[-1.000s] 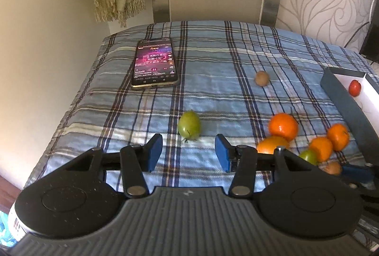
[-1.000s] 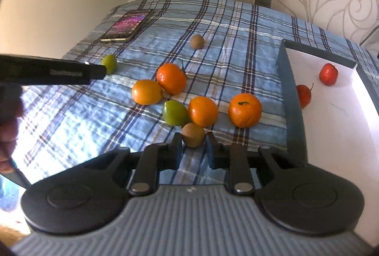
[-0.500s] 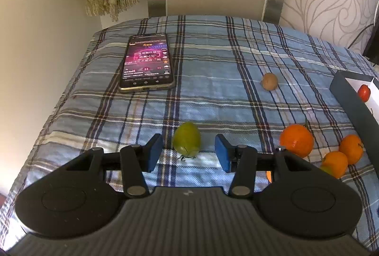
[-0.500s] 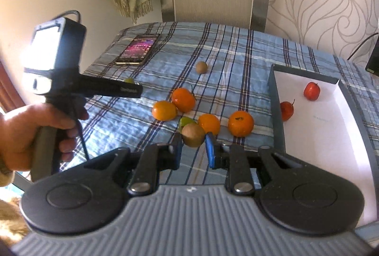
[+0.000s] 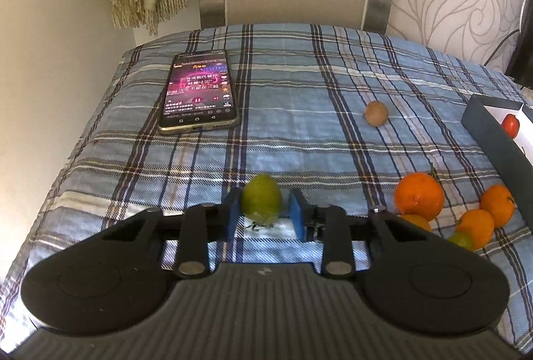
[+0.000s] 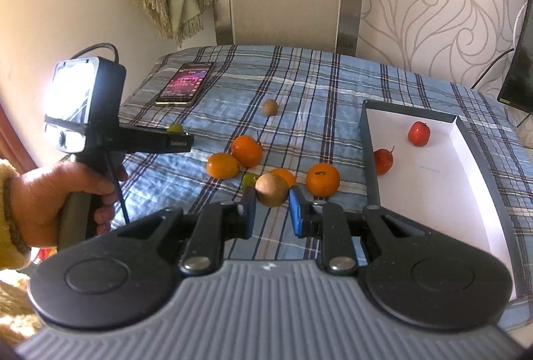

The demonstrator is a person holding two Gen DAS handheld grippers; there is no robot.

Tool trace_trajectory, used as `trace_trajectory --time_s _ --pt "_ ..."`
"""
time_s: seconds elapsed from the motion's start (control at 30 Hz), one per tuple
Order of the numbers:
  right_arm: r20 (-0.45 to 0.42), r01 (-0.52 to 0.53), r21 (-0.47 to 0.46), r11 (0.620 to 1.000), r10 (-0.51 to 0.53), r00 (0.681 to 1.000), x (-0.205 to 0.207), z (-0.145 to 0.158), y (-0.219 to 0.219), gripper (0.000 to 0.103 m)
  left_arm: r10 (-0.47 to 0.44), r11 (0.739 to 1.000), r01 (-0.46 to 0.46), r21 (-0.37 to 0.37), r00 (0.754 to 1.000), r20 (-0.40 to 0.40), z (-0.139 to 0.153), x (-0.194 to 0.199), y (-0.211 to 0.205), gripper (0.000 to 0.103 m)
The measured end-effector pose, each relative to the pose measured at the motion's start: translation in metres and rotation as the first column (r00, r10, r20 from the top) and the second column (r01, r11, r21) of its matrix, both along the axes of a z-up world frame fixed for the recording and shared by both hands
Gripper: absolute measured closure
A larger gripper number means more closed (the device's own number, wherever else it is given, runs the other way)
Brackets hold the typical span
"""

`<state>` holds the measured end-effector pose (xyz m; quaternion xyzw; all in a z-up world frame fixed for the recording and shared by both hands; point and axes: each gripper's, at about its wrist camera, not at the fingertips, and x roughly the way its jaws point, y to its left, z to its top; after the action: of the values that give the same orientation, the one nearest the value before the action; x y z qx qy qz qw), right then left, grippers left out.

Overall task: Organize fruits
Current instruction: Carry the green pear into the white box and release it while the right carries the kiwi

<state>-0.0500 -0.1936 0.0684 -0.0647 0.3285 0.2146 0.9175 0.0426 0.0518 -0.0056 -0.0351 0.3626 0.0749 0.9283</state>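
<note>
the plaid cloth (image 5: 299,140) covers the whole work surface, and the open box (image 6: 479,193) with a white floor sits at its right side; two red fruits (image 6: 418,133) already lie inside it, so the sorting is judged partly done. the step in hand is a double pickup. the left tongs (image 5: 265,216) have just been closing on the green fruit (image 5: 261,201), which stands between the blue pads near the front left of the cloth; the left pad touches it and the right pad sits against or just beside it, and the fruit appears to rest on the cloth. the right tongs (image 6: 272,210) are clamped on a brown fruit (image 6: 271,190) and hold it clear above the cloth, in front of the cluster. the next move calls for carrying the brown fruit right, over the dark box wall, and releasing it on the white floor; the left tongs need a firm grip before any lift. the oranges (image 6: 246,150) lie in a loose group between the tongs and the box, with a second small green fruit among them, and could be knocked by a low pass. another brown fruit (image 5: 376,113) lies alone further back. the phone (image 5: 200,90) lies at the far left, well apart from the route. a person's hand (image 6: 53,196) grips the left tool's handle.
</note>
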Motion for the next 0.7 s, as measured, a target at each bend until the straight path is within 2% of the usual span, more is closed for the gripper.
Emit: trace_trajectory --time_s 0.23,0.7 --pt "0.010 -0.004 0.006 1.000 0.004 1.000 -0.001 0.005 -0.003 0.079 0.009 0.999 -0.008 -0.036 1.000 0.024 0.001 -0.006 0.008 0.076" --pt "0.015 -0.013 0.029 0.999 0.012 1.000 -0.001 0.009 -0.017 0.079 0.010 1.000 -0.009 -0.022 0.999 0.049 0.030 -0.019 -0.008 0.076"
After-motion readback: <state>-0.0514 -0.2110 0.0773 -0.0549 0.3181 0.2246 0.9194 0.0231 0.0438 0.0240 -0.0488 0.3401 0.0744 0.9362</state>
